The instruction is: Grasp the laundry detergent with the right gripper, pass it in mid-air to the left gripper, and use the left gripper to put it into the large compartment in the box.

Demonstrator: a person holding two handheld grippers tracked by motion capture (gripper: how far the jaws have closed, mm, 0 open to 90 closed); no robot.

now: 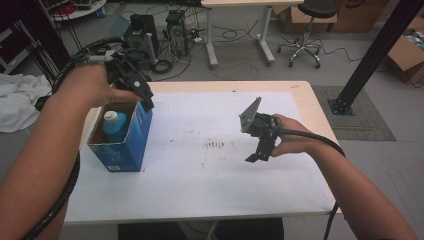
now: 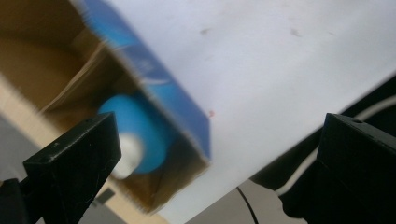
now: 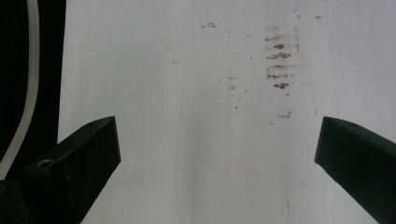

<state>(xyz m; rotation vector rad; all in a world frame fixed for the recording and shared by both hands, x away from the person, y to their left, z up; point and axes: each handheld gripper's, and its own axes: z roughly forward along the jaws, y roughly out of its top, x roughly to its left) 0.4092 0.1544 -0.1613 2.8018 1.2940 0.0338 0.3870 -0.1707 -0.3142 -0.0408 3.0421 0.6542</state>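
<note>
A blue cardboard box [image 1: 125, 140] stands open-topped at the left of the white table sheet [image 1: 200, 185]. Inside it stands a blue bottle [image 1: 115, 125] with a white cap. My left gripper [image 1: 145, 97] hovers over the box's top right edge, jaws wide apart and empty. In the left gripper view the box [image 2: 159, 88] and the bottle [image 2: 140, 135] lie below, blurred. My right gripper [image 1: 257, 155] is held above the middle right of the sheet, pointing down, open with nothing between its jaws; in the right gripper view only the sheet [image 3: 187, 140] lies under it.
Rust-coloured smudges [image 1: 215, 145] mark the sheet's middle. Past the table's far edge are computer towers [image 1: 175, 30], cables, a desk and a stool [image 1: 305, 30]. A black post [image 1: 370, 55] rises at the right. White cloth [image 1: 17, 100] lies off the table's left side.
</note>
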